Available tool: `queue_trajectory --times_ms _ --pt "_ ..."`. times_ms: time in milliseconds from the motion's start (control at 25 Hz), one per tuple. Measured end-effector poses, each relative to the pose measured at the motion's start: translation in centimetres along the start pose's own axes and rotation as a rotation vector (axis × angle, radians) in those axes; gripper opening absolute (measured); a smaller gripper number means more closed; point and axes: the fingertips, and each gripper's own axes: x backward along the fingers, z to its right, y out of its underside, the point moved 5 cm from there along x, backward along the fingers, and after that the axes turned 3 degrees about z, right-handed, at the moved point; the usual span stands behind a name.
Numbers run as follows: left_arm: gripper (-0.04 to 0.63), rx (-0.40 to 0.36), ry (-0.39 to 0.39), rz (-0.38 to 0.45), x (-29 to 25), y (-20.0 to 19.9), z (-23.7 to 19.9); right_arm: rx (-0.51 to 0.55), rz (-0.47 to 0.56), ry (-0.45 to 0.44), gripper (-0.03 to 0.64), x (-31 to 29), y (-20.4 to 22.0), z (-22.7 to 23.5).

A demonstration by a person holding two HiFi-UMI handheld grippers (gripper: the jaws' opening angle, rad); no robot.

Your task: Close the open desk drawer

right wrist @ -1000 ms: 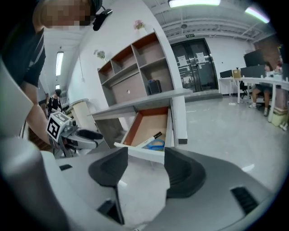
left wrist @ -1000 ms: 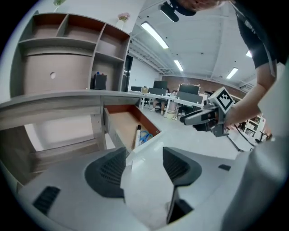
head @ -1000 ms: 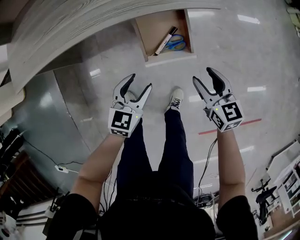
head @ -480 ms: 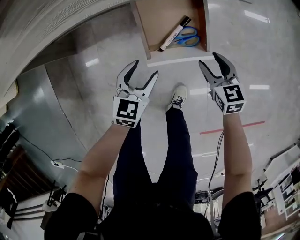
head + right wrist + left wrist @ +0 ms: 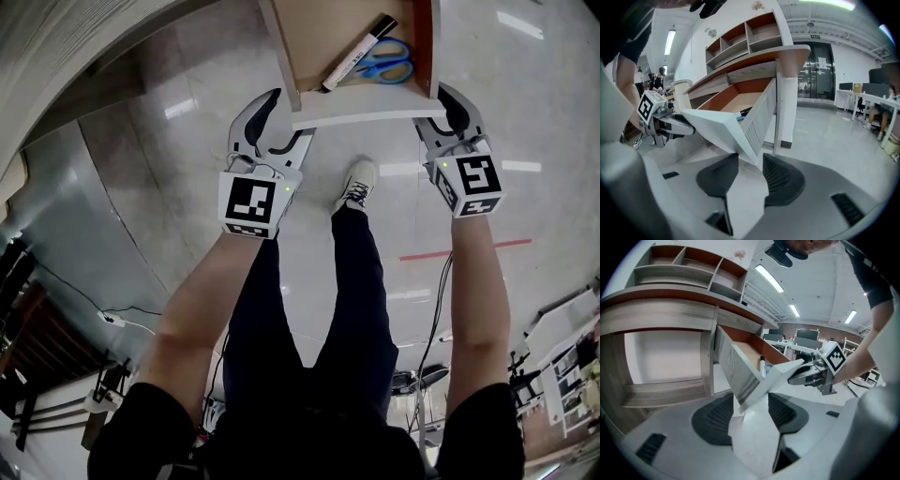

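1. The open desk drawer [image 5: 366, 117], a wooden box with a brown inside and a pale grey front panel, stands pulled well out from under the grey wood-grain tabletop [image 5: 94, 47].
2. Inside it, towards the front, lie a black-and-white marker pen [image 5: 356, 56] and a pair of blue-handled scissors [image 5: 389, 67], side by side and touching or nearly so.
3. The left claw [image 5: 286, 117] is at the left end of the front panel. Its jaws have just been closing a little but are wide apart, and that corner of the drawer sits between them. One finger lies outside the drawer's side wall and the other under the front panel. I see no pad pressing on the wood.
4. The right claw [image 5: 439, 111] is at the opposite end of the panel. Its jaws have just been closing, more than the left ones. They stand apart around the right corner of the drawer, close to it, with no clear squeeze on it.
5. Both claws point forward and somewhat downward, level with each other across the panel.
6. The person stands on the glossy grey floor [image 5: 187, 187], one white sneaker [image 5: 356, 187] just short of the drawer front.
7. Open wooden shelves [image 5: 684, 263] rise above the tabletop.
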Motion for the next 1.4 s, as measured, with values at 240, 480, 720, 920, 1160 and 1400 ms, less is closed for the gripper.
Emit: queue_trajectory --times_ms 240,480,720,920,1160,1400 --pt "0.17 -0.038 0.028 -0.002 0.3 -0.5 0.8 0.001 -0.003 -0.003 0.114 0.4 -0.2 -0.7" --pt "0.165 -0.001 0.008 -0.007 0.6 -1.0 0.9 -0.028 -0.001 0.008 0.11 0.9 -0.5 -1.0" --pt "0.163 0.046 0.0 0.006 1.3 -2.0 0.9 -0.064 0.013 0.022 0.107 1.8 -1.4 -1.4" --pt "0.161 0.074 0.008 0.01 1.8 -2.7 0.9 -0.084 0.021 0.041 0.104 2.6 -2.1 -1.7" --pt "0.156 0.093 0.013 0.027 2.6 -4.0 1.0 -0.123 0.04 0.074 0.101 3.6 -3.4 -2.1" --pt "0.153 0.1 0.0 0.023 2.5 -5.5 0.6 -0.15 0.059 0.101 0.097 4.0 -5.2 -1.4"
